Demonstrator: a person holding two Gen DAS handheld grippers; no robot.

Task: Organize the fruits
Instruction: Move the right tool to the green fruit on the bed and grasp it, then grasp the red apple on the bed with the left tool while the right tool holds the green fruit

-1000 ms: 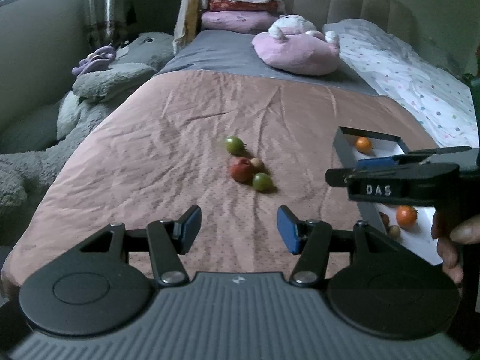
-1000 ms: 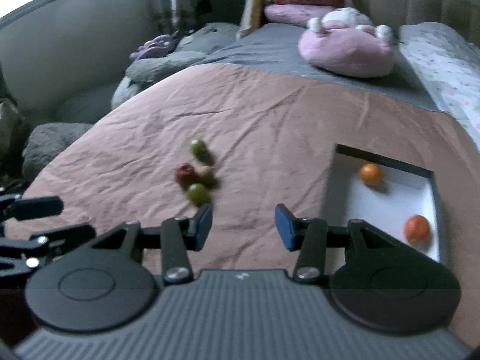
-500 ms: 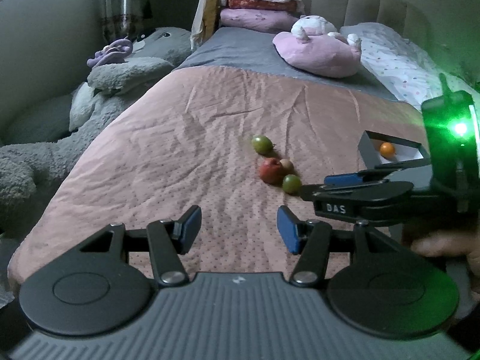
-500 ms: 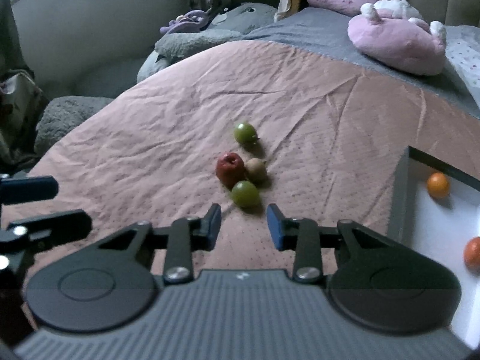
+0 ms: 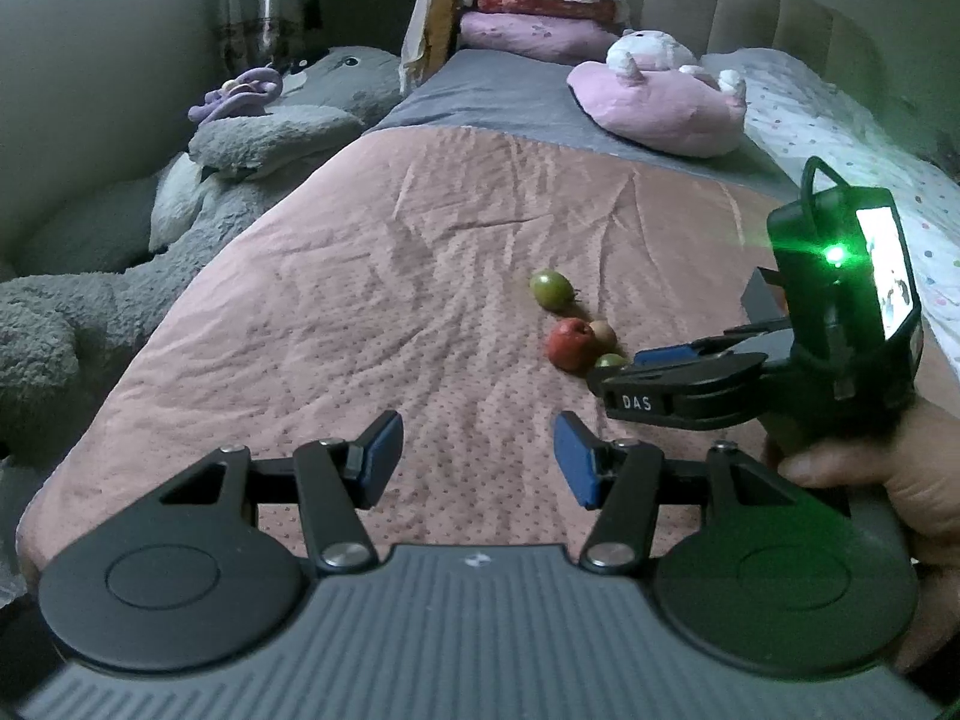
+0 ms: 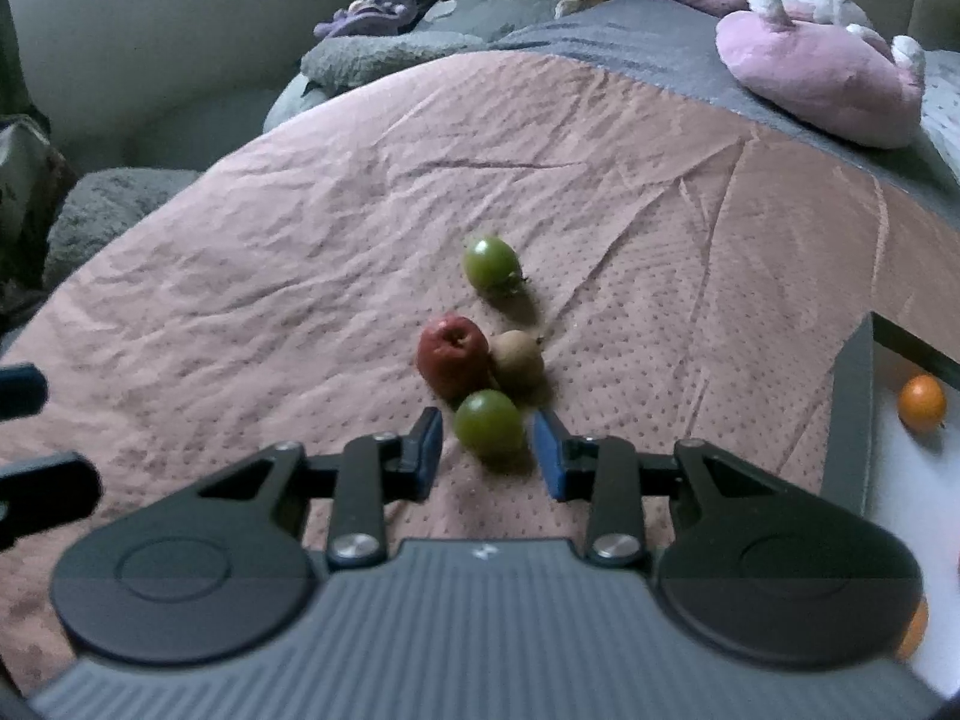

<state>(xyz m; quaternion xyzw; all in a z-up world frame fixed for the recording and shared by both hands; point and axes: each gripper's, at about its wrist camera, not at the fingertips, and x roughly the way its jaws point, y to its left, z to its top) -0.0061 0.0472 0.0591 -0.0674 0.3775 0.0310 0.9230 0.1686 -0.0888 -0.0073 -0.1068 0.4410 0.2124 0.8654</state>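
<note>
Several small fruits lie on the pink bedspread. A near green fruit (image 6: pixel 489 423) sits between the open fingers of my right gripper (image 6: pixel 487 450), with a small gap on each side. Behind it are a red apple (image 6: pixel 451 354), a brown fruit (image 6: pixel 517 359) and a far green fruit (image 6: pixel 490 262). A white tray with a dark rim (image 6: pixel 847 414) at the right holds an orange fruit (image 6: pixel 921 403). My left gripper (image 5: pixel 477 461) is open and empty, low over the bedspread, left of the right gripper's body (image 5: pixel 690 384). The red apple (image 5: pixel 570 343) and far green fruit (image 5: pixel 551 288) show there too.
A pink plush toy (image 5: pixel 660 102) lies at the bed's far end beside stacked pillows (image 5: pixel 534 18). Grey plush toys (image 5: pixel 120 252) line the bed's left side. A dotted white sheet (image 5: pixel 852 138) covers the right side.
My right gripper has moved forward and down to the fruit cluster, and its fingers now flank the near green fruit. The left gripper has shifted slightly and stays open.
</note>
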